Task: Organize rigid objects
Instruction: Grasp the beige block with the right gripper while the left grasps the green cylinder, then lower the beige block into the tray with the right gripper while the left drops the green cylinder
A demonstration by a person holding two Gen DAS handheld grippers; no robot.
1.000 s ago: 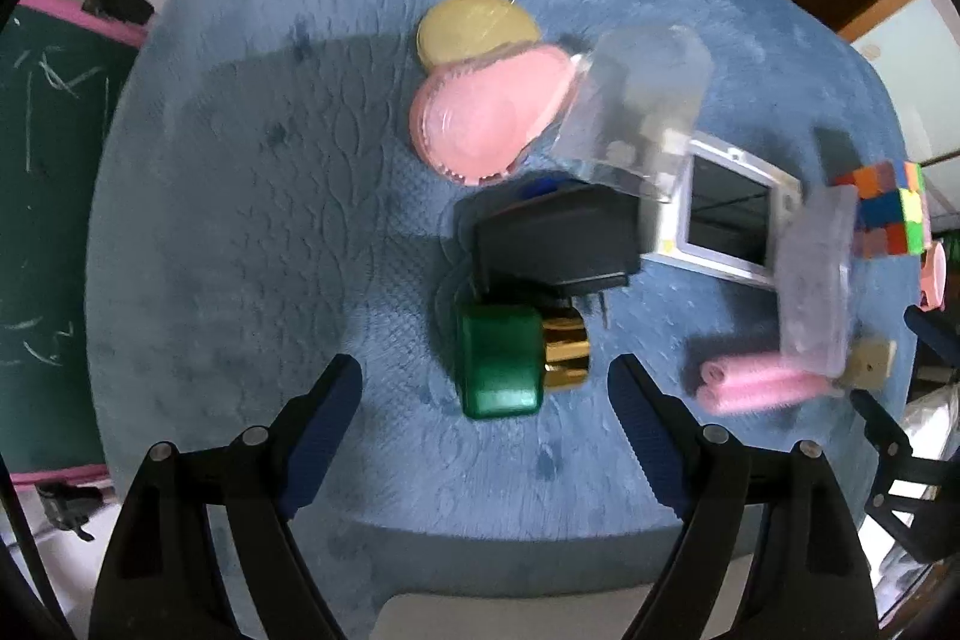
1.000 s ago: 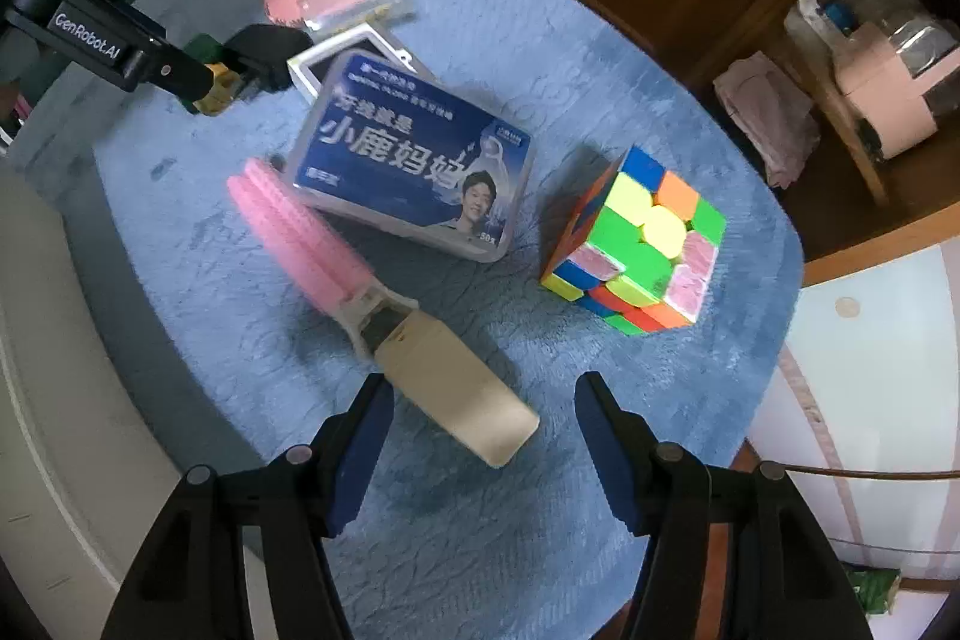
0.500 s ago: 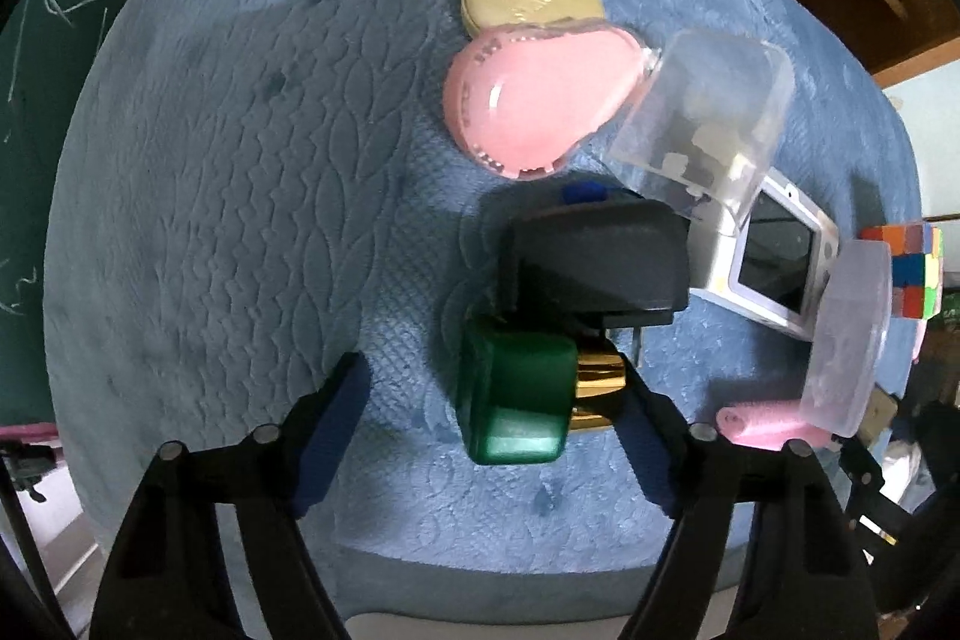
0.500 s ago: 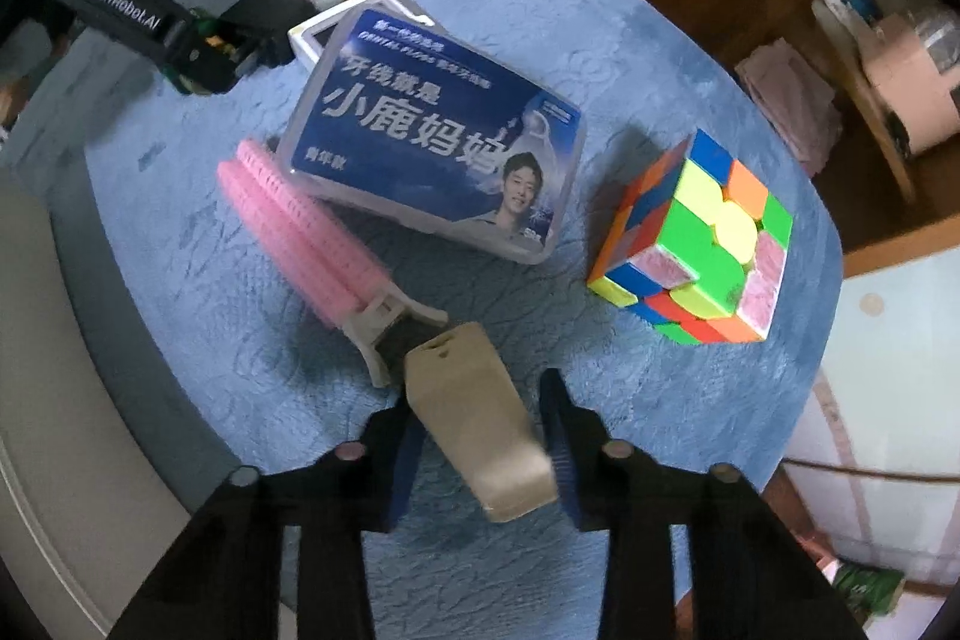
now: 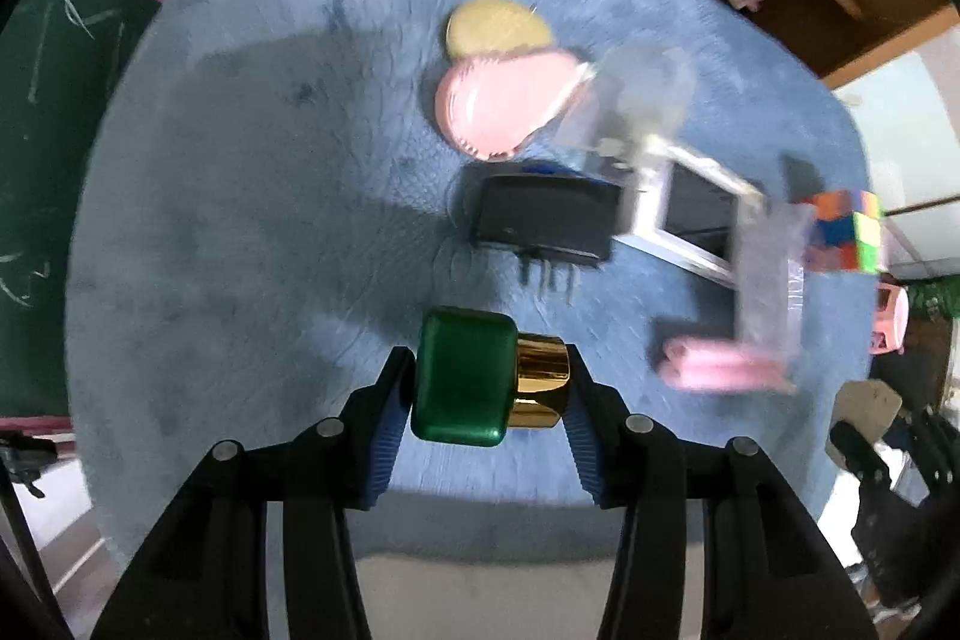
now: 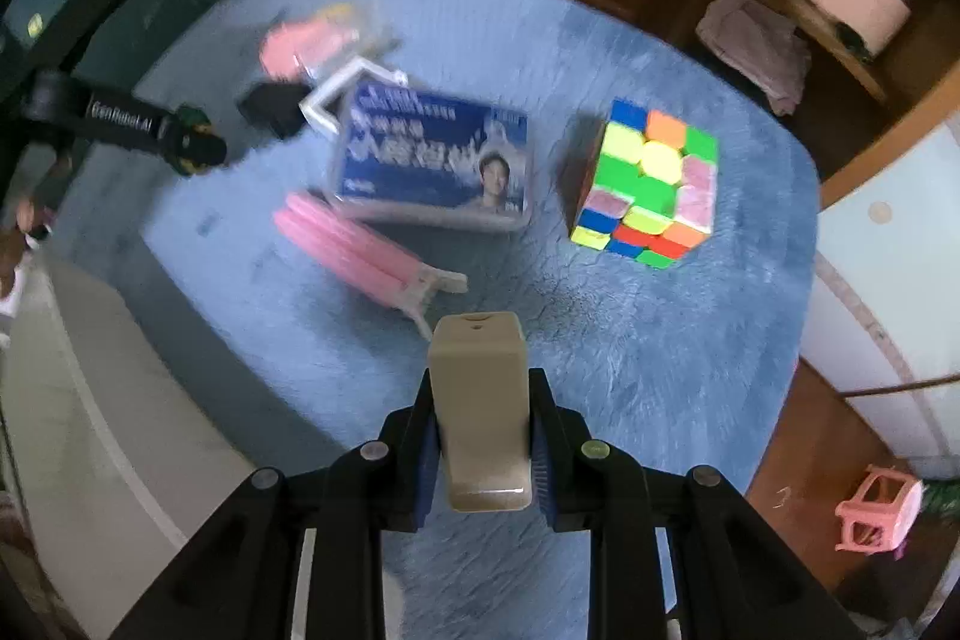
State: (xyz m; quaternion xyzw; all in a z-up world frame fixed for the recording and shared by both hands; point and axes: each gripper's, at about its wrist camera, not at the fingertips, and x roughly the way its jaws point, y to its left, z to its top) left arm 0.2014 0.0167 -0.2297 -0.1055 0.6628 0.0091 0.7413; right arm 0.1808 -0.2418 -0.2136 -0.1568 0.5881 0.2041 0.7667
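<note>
A: What was seen from the left wrist?

B: The left gripper (image 5: 489,394) was seen clenched on a green bottle with a gold cap (image 5: 480,379), its fingers (image 5: 390,418) having just been closing, one pad on the green end and one on the cap. The bottle was held above the near edge of the blue-covered tabletop (image 5: 240,220). Toward the middle a black adapter (image 5: 546,217) was found, with a pink case (image 5: 501,103) and a yellow disc (image 5: 498,28) beyond it toward the far edge.

A: And from the right wrist?

B: The right gripper (image 6: 483,436) was seen clamped on a beige clip (image 6: 480,400), which was lifted clear of the tabletop near its near edge. A pink comb-like piece (image 6: 360,244) was seen lying just beyond, beside a clear box with a blue label (image 6: 432,160). A colour cube (image 6: 648,184) was placed toward the right edge.
</note>
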